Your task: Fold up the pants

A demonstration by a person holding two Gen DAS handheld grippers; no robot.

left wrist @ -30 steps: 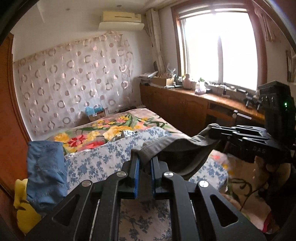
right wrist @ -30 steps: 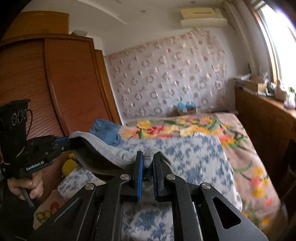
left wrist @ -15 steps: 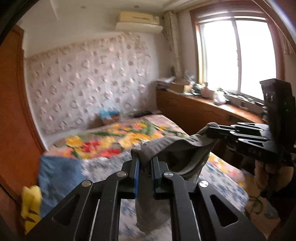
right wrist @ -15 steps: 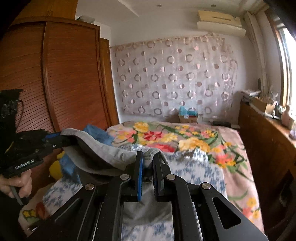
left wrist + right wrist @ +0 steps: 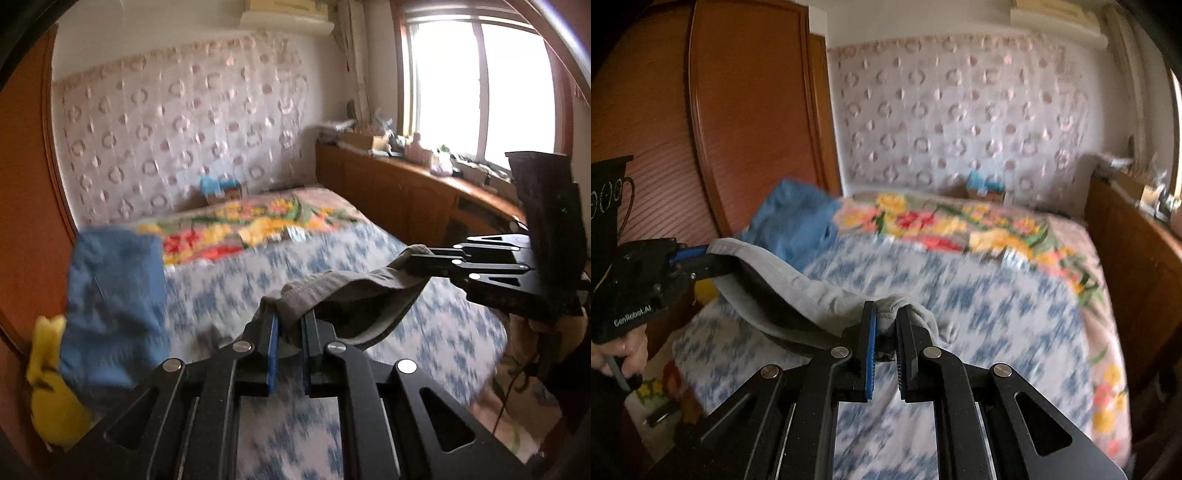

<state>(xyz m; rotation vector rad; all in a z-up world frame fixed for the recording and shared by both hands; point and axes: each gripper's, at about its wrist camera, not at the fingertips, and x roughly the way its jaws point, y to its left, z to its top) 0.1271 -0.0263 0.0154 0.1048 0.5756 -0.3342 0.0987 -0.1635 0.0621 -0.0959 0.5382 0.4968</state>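
Grey pants hang stretched between my two grippers over the bed. My left gripper is shut on one end of the waistband, bunched between its blue pads. My right gripper is shut on the other end of the grey pants. In the left wrist view the right gripper comes in from the right, pinching the cloth. In the right wrist view the left gripper comes in from the left, a hand on its handle. The cloth sags between them; the legs below are hidden.
The bed carries a blue-and-white floral sheet and a bright flowered blanket farther back. Folded blue jeans and a yellow item lie at its left edge by the wooden wardrobe. A wooden cabinet runs under the window.
Both grippers have moved down and toward the bed with the pants still held. The view now tilts more onto the sheet, and the cloth between them hangs lower and flatter.
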